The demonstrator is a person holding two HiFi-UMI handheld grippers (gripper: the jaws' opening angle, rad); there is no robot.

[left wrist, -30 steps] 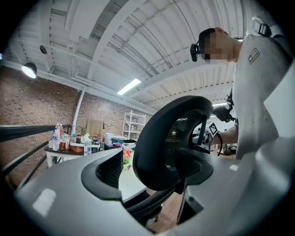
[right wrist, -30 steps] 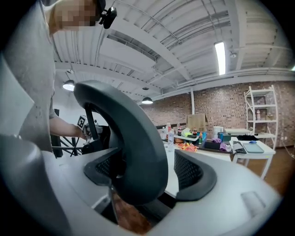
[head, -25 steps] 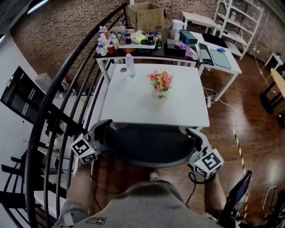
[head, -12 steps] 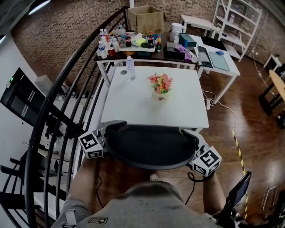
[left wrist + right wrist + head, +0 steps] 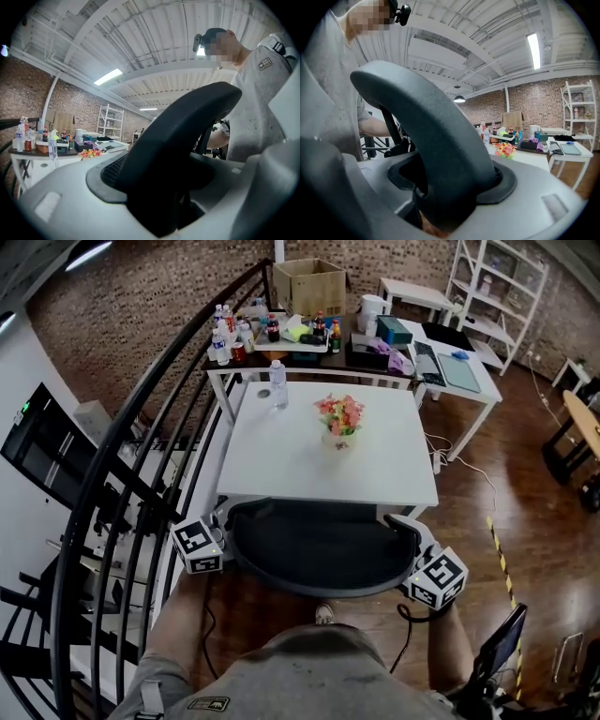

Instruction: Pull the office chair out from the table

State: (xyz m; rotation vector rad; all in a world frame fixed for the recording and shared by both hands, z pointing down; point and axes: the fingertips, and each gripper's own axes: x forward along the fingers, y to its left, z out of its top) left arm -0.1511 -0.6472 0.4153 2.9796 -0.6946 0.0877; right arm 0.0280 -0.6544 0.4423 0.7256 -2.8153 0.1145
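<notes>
Room first: tight beside left claw, with railing close on its outer side. Wide bare floor out past right claw. Ahead of both claws, near edge of table, with chair pushed right up to it. Behind both claws, person's torso, close.

Left claw: wide apart and closing, with chair's black back rim between its jaws and filling the gap. Right claw: also wide, clamped on the rim's other end.

Stands between the two claws, against table edge ahead of them. Faces table, with its back turned toward person. Runs crosswise along its curved back, from one claw to the other, parallel to table edge ahead.
</notes>
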